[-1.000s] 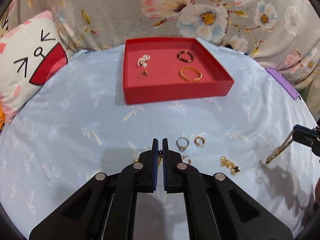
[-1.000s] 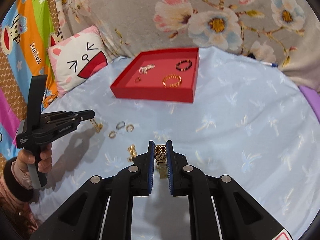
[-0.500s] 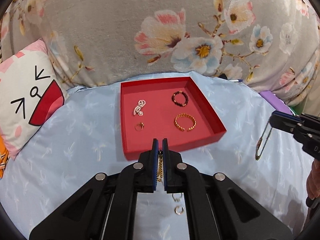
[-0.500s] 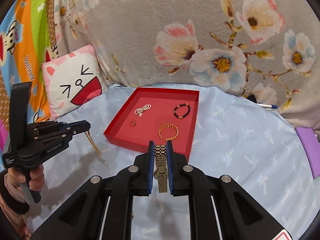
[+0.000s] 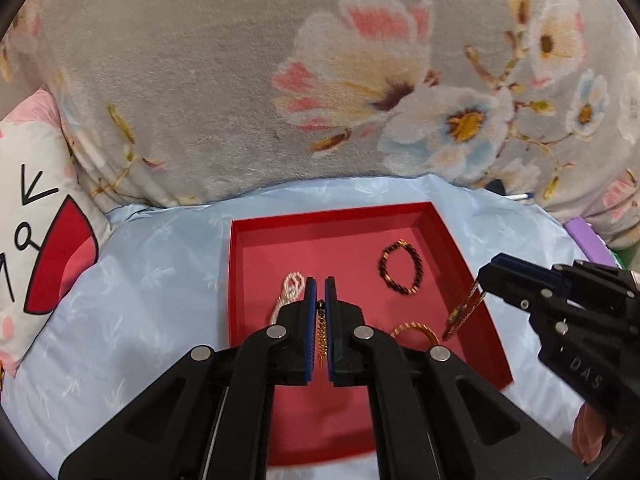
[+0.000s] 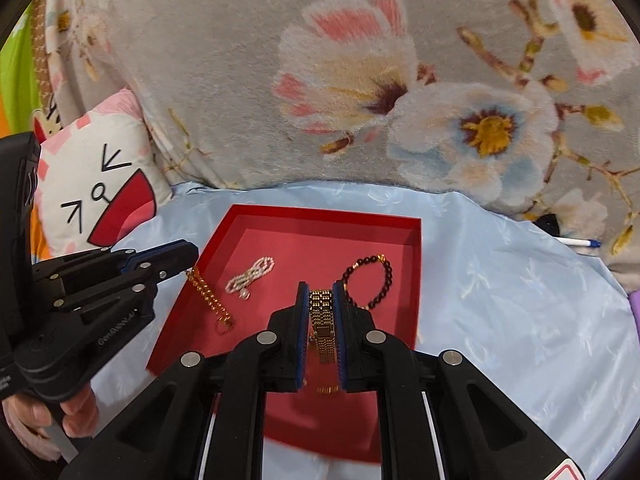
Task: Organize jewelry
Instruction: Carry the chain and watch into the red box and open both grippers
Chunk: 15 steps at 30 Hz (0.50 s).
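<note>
A red tray (image 5: pixel 486 336) (image 6: pixel 316 216) lies on the light blue cloth. It holds a dark bead bracelet (image 5: pixel 400 268) (image 6: pixel 370 280), a pearl piece (image 5: pixel 290 290) (image 6: pixel 250 276) and a gold bangle (image 5: pixel 414 330). My left gripper (image 5: pixel 319 284) (image 6: pixel 188 254) is shut on a gold chain (image 5: pixel 321 332) (image 6: pixel 208 298) that hangs over the tray's left part. My right gripper (image 6: pixel 321 288) (image 5: pixel 484 276) is shut on a gold watch (image 6: pixel 322 322) (image 5: pixel 464 310) above the tray's right part.
A grey floral blanket (image 5: pixel 360 80) rises behind the tray. A white cat-face pillow (image 5: pixel 36 240) (image 6: pixel 100 192) lies at the left. A pen (image 6: pixel 578 242) and a purple object (image 5: pixel 586 236) lie at the right of the cloth.
Both grippers have moved forward from the front of the cloth to over the red tray, each carrying its piece. The loose rings on the cloth have dropped out of view.
</note>
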{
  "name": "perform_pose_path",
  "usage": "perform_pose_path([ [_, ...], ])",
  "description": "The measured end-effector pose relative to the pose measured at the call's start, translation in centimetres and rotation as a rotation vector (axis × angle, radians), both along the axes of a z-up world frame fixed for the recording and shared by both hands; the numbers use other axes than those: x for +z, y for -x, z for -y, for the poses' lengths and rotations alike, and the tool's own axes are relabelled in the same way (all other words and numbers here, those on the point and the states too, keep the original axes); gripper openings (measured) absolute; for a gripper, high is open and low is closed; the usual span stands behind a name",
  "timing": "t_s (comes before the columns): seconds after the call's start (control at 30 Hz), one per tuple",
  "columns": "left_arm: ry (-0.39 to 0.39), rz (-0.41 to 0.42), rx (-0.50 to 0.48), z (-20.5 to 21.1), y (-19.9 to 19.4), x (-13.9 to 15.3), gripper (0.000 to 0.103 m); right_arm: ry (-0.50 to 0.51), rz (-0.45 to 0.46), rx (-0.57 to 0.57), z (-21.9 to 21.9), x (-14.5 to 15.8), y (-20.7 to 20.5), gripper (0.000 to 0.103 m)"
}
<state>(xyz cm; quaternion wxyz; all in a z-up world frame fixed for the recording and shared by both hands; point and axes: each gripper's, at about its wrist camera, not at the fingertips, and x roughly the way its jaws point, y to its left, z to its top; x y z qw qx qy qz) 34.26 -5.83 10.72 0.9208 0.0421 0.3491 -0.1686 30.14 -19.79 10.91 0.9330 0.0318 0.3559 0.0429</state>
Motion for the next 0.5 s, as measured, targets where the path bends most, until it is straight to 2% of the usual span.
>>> perform_pose_path([
  [0.3,-0.056,-0.051,0.06,2.0,-6.9,-3.3,0.003,0.026,-0.017,-0.028,-0.8,-1.7,-7.8,0.011],
  [0.5,-0.068,-0.089,0.07,2.3,-8.1,-5.2,0.003,0.015,-0.031,-0.027,-0.9,-3.1,-10.8,0.011],
])
